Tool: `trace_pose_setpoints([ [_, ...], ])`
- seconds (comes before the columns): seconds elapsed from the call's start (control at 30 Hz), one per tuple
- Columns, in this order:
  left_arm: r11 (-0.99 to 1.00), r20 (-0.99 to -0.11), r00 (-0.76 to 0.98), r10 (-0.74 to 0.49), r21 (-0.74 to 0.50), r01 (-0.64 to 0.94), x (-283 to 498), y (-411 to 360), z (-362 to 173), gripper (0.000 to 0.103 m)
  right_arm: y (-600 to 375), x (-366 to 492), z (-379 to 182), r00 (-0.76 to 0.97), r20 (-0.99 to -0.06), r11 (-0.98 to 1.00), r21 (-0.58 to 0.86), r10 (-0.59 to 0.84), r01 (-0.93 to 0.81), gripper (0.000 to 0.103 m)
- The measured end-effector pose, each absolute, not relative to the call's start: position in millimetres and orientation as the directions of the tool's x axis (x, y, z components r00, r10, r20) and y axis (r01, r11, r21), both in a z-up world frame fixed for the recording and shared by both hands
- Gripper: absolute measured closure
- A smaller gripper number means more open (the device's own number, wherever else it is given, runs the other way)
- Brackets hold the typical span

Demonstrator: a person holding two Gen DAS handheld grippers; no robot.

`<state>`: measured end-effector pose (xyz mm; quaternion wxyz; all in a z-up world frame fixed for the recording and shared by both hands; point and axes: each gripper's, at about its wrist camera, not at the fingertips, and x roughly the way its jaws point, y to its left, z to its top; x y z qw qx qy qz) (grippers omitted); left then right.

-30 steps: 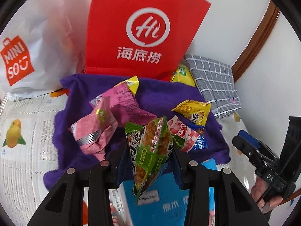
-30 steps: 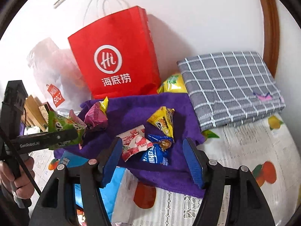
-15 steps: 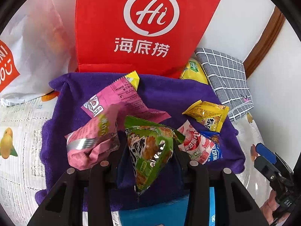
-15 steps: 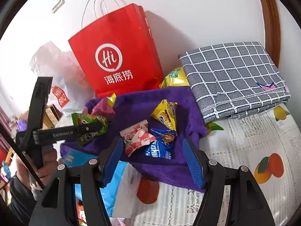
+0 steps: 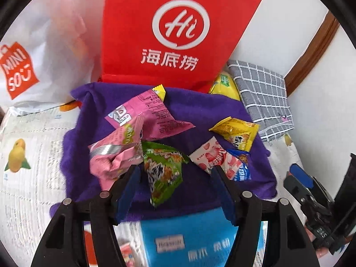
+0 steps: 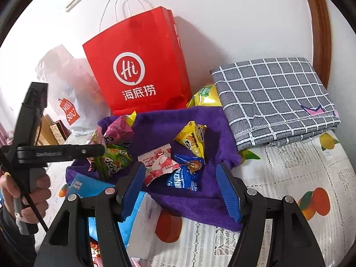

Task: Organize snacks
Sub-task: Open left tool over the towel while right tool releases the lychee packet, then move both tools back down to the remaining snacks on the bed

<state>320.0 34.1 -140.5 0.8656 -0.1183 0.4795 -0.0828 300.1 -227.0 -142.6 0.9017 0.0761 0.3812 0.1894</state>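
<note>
A green snack packet [image 5: 163, 172] lies on the purple towel [image 5: 195, 109], free between the spread jaws of my open left gripper [image 5: 175, 173]; it also shows in the right wrist view [image 6: 112, 160]. Beside it are two pink packets [image 5: 115, 155], a red-and-white strawberry packet [image 5: 211, 158], a blue packet [image 5: 241, 166] and a yellow packet [image 5: 237, 132]. My right gripper [image 6: 181, 182] is open and empty, held above the towel's front edge near the strawberry packet [image 6: 159, 163] and the blue packet [image 6: 184, 178].
A red paper bag [image 5: 175, 33] stands behind the towel, a white Miniso bag [image 5: 33, 55] to its left. A folded grey checked cloth [image 6: 276, 98] and a yellow bag [image 6: 204, 96] lie at the right. A blue box [image 5: 193, 240] sits at the towel's front.
My left gripper has opened and let go of the green packet, which now lies on the towel next to the pink packets. My right gripper has barely moved.
</note>
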Motion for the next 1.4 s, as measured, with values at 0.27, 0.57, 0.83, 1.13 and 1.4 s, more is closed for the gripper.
trace_pose_setpoints([
  [0.27, 0.964, -0.787, 0.576, -0.22, -0.268, 0.002, 266, 61, -118, 0.039, -234, 275, -130, 0.606, -0.653, 0.889, 0.369, 0.455, -0.27, 0.037],
  [0.57, 0.948, -0.779, 0.576, -0.246, -0.318, -0.025, 212, 89, -126, 0.038, -216, 222, -155, 0.509, -0.73, 0.889, 0.345, 0.456, -0.302, 0.037],
  [0.83, 0.929, -0.764, 0.575, -0.292, -0.37, -0.021, 176, 98, -141, 0.039, -195, 191, -181, 0.423, -0.779, 0.873, 0.316, 0.462, -0.372, 0.032],
  [1.13, 0.914, -0.765, 0.56, -0.317, -0.404, -0.035, 152, 110, -164, 0.038, -171, 177, -192, 0.421, -0.795, 0.865, 0.242, 0.436, -0.439, 0.028],
  [1.4, 0.898, -0.747, 0.57, -0.342, -0.439, -0.038, 134, 123, -169, 0.038, -152, 178, -209, 0.437, -0.833, 0.874, 0.107, 0.339, -0.475, 0.023],
])
